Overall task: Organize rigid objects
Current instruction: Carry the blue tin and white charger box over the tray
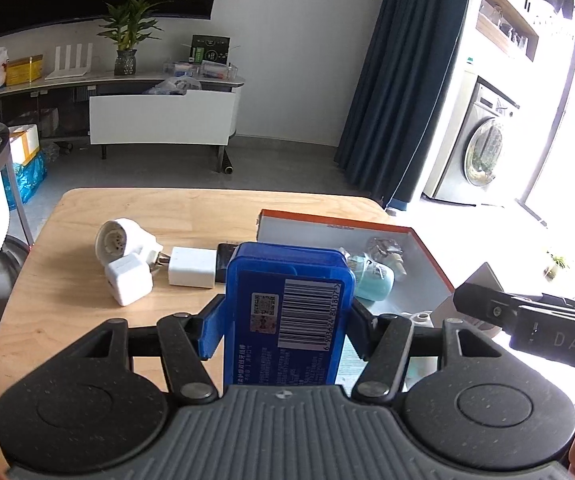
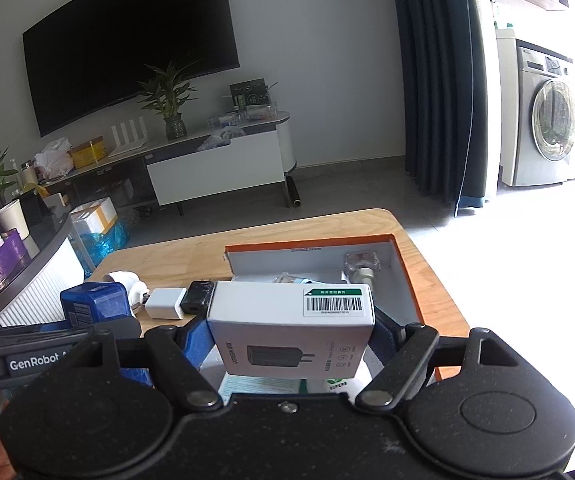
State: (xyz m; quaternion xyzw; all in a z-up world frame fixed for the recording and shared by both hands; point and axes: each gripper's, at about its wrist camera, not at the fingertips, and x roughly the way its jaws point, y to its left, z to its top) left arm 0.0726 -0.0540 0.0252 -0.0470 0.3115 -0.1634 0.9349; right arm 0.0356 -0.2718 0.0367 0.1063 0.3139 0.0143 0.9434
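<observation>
My left gripper (image 1: 283, 322) is shut on a blue tin (image 1: 289, 312) with a barcode, held above the wooden table (image 1: 67, 280). The same blue tin (image 2: 95, 304) shows at the left of the right wrist view. My right gripper (image 2: 291, 332) is shut on a white charger box (image 2: 291, 328), carried over the near end of the orange-rimmed tray (image 2: 411, 280). The tray (image 1: 427, 256) holds a pale blue item (image 1: 373, 280) and a clear wrapped piece (image 1: 385, 246). Loose on the table lie white plugs (image 1: 127, 284), a white adapter (image 1: 191, 266) and a black adapter (image 2: 197, 296).
The table's right edge (image 2: 447, 304) drops to bright floor. A round counter (image 2: 19, 280) with boxes and cups stands to the left. Beyond the table are a TV stand (image 1: 159, 116), a dark curtain (image 1: 391, 80) and a washing machine (image 2: 543, 128).
</observation>
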